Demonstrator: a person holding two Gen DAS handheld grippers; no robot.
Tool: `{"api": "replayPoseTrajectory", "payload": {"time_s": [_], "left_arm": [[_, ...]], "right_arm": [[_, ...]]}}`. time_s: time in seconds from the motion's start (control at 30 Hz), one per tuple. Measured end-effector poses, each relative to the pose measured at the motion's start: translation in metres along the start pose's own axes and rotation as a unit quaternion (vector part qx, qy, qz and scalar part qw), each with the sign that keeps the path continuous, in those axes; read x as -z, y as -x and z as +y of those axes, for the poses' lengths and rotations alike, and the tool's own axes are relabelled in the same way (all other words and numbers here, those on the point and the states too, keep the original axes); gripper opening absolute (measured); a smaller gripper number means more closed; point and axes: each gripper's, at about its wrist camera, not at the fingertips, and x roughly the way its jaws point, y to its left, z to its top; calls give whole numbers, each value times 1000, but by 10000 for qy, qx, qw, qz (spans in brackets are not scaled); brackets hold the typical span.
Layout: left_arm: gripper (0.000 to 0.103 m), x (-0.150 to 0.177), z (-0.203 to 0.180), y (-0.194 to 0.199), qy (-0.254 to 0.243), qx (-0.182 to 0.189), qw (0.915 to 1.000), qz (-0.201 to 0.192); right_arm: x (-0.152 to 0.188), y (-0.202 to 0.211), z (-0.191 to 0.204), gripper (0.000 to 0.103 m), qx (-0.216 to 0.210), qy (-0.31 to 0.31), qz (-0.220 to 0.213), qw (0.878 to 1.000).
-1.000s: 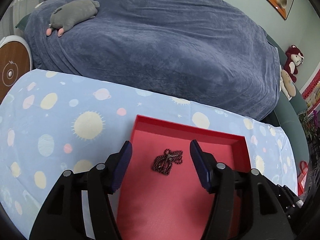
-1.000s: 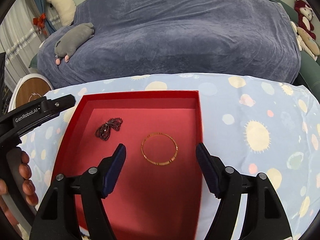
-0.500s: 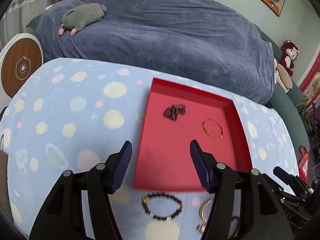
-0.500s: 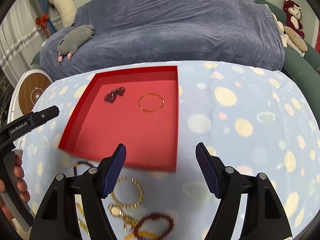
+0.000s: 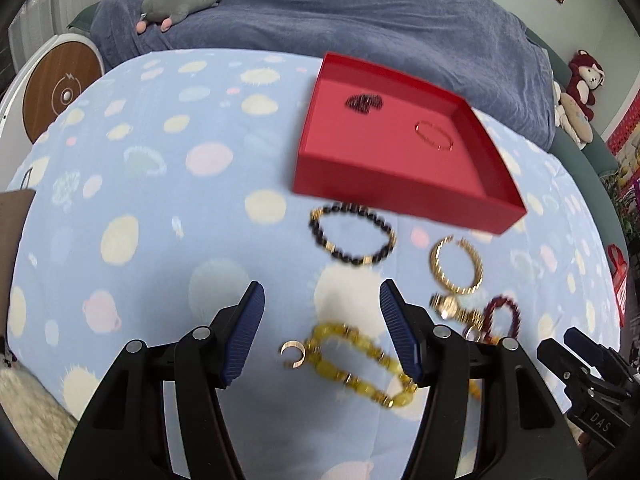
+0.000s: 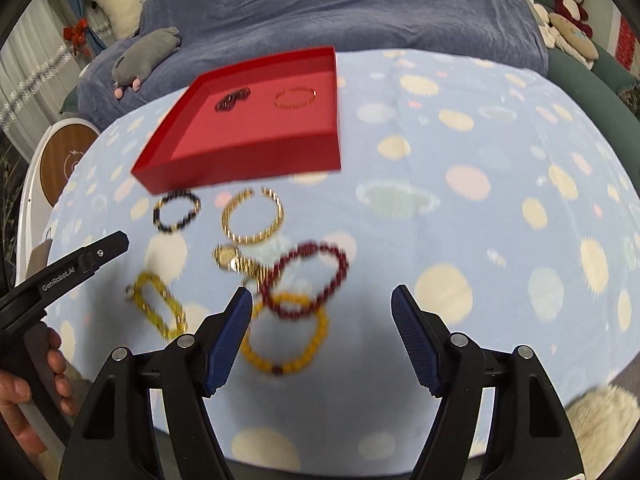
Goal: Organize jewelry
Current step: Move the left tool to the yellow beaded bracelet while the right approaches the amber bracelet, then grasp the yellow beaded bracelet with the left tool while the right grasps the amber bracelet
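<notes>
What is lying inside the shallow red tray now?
Inside the shallow red tray lie two pieces: a dark beaded bracelet bunched up and a thin gold bangle, apart. The near wall hides a strip of the floor behind it.

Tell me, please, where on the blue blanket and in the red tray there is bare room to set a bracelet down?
The red tray is bare across its near half, in front of the dark beaded piece and thin gold bangle. The blanket is free right of the tray. It is crowded around the dark red bracelet and gold cuff.
</notes>
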Motion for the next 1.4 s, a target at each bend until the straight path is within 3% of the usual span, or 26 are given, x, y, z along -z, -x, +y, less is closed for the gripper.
{"api": "replayPoseTrajectory", "payload": {"time_s": [0.2, 0.33, 0.53, 0.7, 0.8, 1.2, 1.33, 1.37, 1.4], "left_arm": [[57, 23, -1, -11, -140, -132, 9998, 89], [55, 27, -4, -17, -306, -187, 9993, 98], [52, 33, -7, -23, -334, -164, 9993, 92], [41, 35, -7, -21, -322, -9, 9995, 75], [40, 39, -7, -19, -324, 65, 9994, 93], [40, 44, -15, -19, -590, -91, 9982, 26], [40, 40, -18, -23, -582, -171, 9982, 20], [35, 39, -18, -23, -587, -213, 9980, 14], [22, 38, -18, -24, -596, -245, 9979, 10]], "right_arm": [[25, -10, 0, 65, 106, -35, 131, 9999], [28, -19, 3, 51, 113, -5, 196, 9997], [23, -27, 4, 51, 36, -97, 216, 9997], [23, -32, 8, 51, 20, -89, 262, 9996], [25, -33, 7, 50, 39, -80, 270, 9996], [28, -34, 4, 26, 362, 91, 120, 9992], [30, -32, 3, 12, 370, 100, 77, 9992], [30, -32, 3, 8, 341, 91, 83, 9993], [30, -32, 3, 7, 321, 81, 92, 9994]]}}
